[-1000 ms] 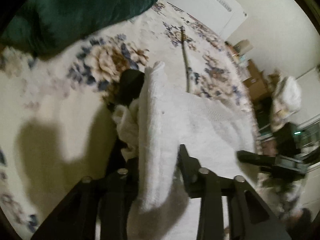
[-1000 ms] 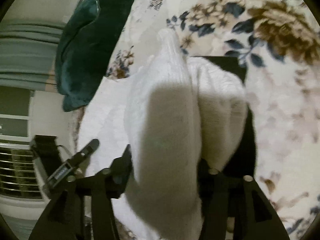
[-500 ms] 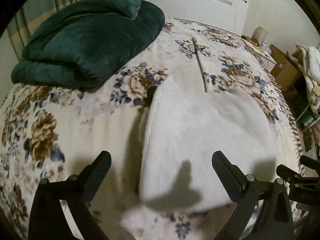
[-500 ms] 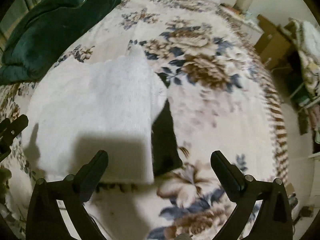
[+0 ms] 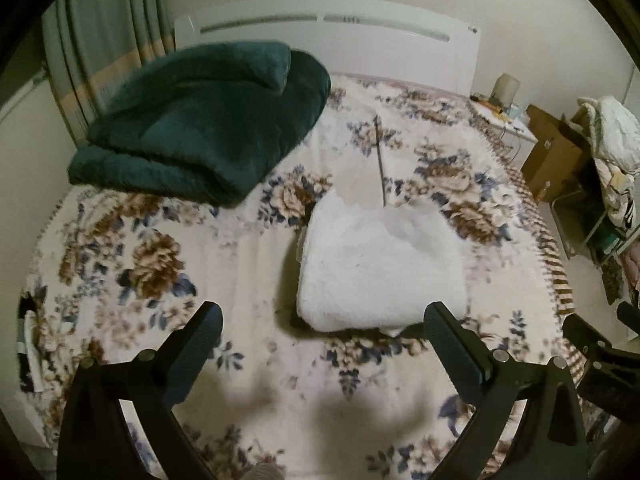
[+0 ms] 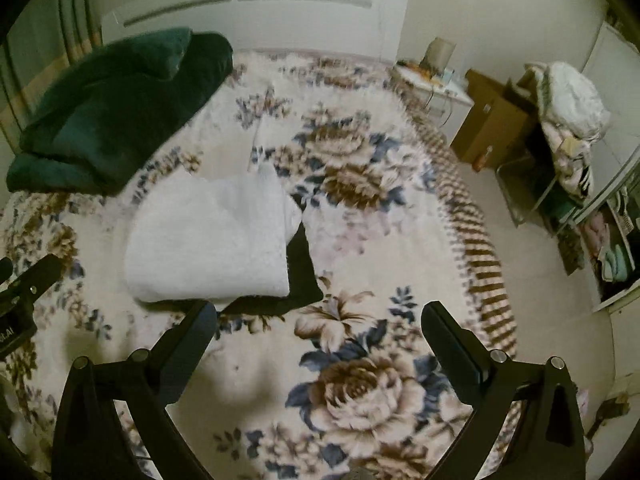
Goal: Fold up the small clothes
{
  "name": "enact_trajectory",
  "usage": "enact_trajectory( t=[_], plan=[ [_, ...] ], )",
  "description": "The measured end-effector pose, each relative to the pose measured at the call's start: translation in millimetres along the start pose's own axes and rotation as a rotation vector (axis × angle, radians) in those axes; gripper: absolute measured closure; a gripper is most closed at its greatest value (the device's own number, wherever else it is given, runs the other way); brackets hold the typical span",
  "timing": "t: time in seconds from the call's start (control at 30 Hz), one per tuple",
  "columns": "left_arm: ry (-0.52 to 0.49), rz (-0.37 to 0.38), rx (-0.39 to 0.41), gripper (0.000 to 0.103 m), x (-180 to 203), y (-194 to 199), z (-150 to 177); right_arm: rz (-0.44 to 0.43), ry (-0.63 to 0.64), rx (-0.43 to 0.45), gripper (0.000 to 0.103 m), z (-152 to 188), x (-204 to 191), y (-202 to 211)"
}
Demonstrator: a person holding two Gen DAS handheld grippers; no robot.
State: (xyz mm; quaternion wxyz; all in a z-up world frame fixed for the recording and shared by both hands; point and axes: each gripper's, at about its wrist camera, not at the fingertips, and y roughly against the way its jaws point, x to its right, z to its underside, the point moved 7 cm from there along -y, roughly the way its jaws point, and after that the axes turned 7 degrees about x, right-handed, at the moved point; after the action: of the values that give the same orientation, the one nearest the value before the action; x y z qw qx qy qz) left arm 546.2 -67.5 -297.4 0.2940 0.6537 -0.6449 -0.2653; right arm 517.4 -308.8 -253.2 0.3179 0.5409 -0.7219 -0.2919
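Note:
A white fluffy garment (image 5: pixel 380 264) lies folded into a rough rectangle on the floral bedspread (image 5: pixel 160 264), and it also shows in the right wrist view (image 6: pixel 212 240). A black cloth (image 6: pixel 302 276) sticks out from under its right edge. My left gripper (image 5: pixel 322 322) is open and empty, raised above the bed just short of the garment's near edge. My right gripper (image 6: pixel 318 320) is open and empty, raised over the bedspread (image 6: pixel 380 380) to the right of the garment's near corner. The left gripper also shows at the left edge of the right wrist view (image 6: pixel 24 280).
A folded dark green blanket (image 5: pixel 208 120) lies at the back left of the bed by the white headboard (image 5: pixel 328 44). A thin dark stick (image 5: pixel 379 160) lies beyond the garment. Cardboard boxes (image 6: pixel 492 120) and a rack of clothes (image 6: pixel 568 120) stand off the bed's right side.
Both grippers let go of the white garment, opened and pulled back and up. The garment now lies folded on the bed.

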Motion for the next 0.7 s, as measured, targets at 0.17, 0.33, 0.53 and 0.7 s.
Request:
enact_trajectory(
  t=[0.17,0.33,0.53,0.7],
  plan=[
    [-0.011,-0.006,0.050,0.000,7,79,-9,0.004,-0.031,0.071,0.000,-11,18,94],
    [-0.023,0.013,0.082,0.000,13,150,-14,0.003,-0.045,0.133,0.000,-12,35,183],
    [-0.040,0.015,0.130,0.000,19,229,-16,-0.002,-0.055,0.197,0.000,-5,51,282],
    [-0.045,0.015,0.164,0.000,20,277,-15,-0.004,-0.073,0.250,0.000,5,64,356]
  ],
)
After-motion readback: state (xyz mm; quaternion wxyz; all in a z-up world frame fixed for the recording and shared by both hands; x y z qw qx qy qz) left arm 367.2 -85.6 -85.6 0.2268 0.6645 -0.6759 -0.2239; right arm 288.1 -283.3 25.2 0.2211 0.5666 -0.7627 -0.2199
